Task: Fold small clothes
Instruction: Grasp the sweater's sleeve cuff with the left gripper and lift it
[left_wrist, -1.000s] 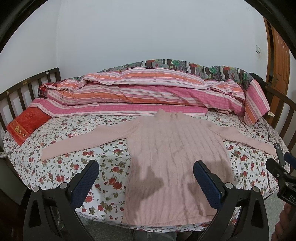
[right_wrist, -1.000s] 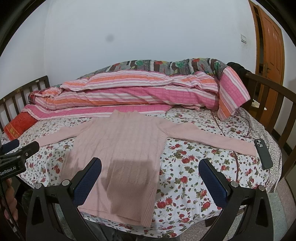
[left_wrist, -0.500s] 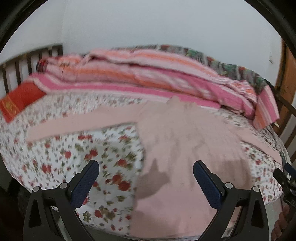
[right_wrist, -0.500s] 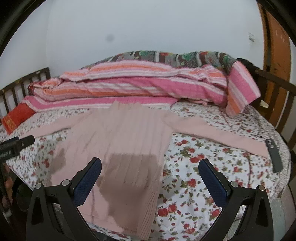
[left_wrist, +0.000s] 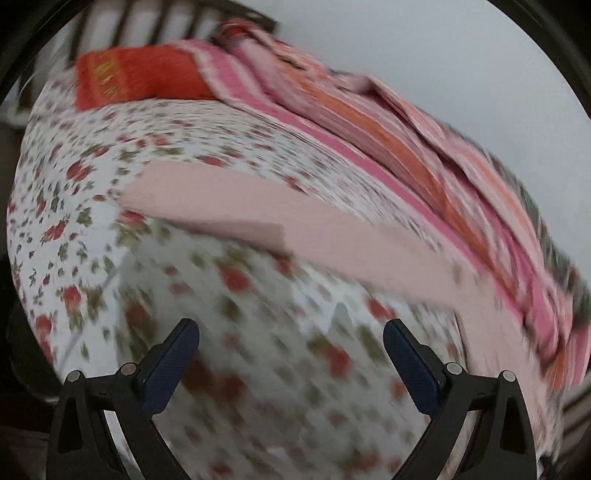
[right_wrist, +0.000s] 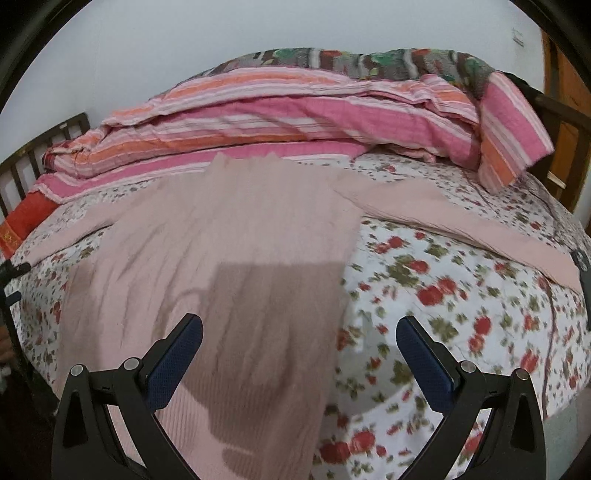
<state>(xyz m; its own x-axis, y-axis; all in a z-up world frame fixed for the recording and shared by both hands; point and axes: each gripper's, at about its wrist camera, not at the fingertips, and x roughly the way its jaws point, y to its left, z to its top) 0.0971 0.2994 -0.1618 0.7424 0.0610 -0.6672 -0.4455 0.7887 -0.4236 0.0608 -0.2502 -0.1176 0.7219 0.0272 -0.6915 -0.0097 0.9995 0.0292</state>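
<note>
Pink sweater, spread flat and unfolded on the floral bedsheet, its left sleeve stretched out ahead of my left tongs, its right sleeve running towards a phone at the bed's edge. Both the left tongs and the right tongs stand wide apart and hold nothing. I judge the risks to be pinching sheet along with knit, since the left view is blurred, and sweeping the phone off when the right sleeve is drawn in.

Sweater on bed (quilt behind)
</note>
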